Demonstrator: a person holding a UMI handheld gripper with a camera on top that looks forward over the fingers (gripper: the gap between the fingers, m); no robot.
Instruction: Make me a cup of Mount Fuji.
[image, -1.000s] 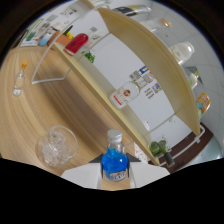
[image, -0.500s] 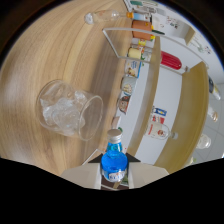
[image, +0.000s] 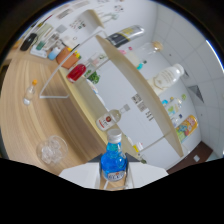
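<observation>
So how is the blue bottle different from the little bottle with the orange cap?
The blue bottle is held between the gripper fingers; the orange-capped bottle stands alone on the wooden table. One holds blue liquid and has a pale cap; the other looks clear. Both stand upright.

One blue bottle, one clear glass, one small orange-capped bottle, two shelves.

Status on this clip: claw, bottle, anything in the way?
Claw shut on blue bottle, held upright. Ice glass on counter, beside and apart. Shelf beyond; nothing between.
</observation>
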